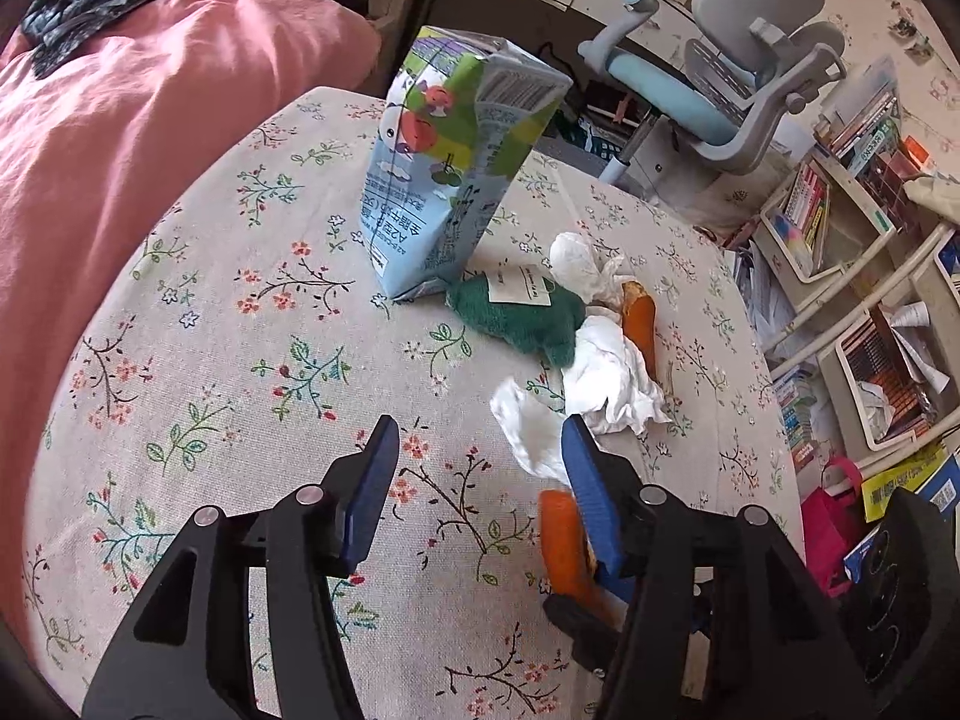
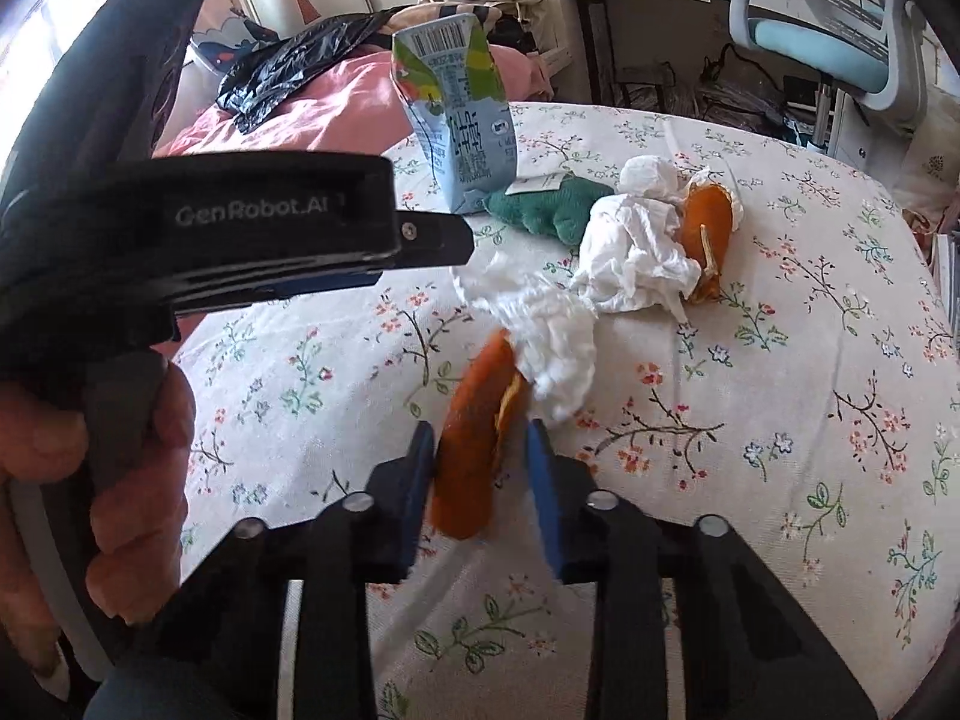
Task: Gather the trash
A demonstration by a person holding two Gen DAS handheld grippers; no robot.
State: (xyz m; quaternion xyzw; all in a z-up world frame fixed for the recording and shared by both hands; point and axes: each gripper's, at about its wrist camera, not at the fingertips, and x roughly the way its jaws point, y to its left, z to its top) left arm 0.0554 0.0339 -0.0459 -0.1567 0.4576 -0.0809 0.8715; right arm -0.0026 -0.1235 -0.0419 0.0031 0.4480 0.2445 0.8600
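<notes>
Orange peel, curled, between right gripper jaws.

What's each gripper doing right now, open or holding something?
Left gripper: open, empty.
Right gripper: jaws around the orange peel; grip unclear.

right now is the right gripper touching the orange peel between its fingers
Cannot tell. In the right wrist view the orange peel sits between the right gripper's blue fingers, close against the left one, but motion blur hides whether there is contact.
</notes>
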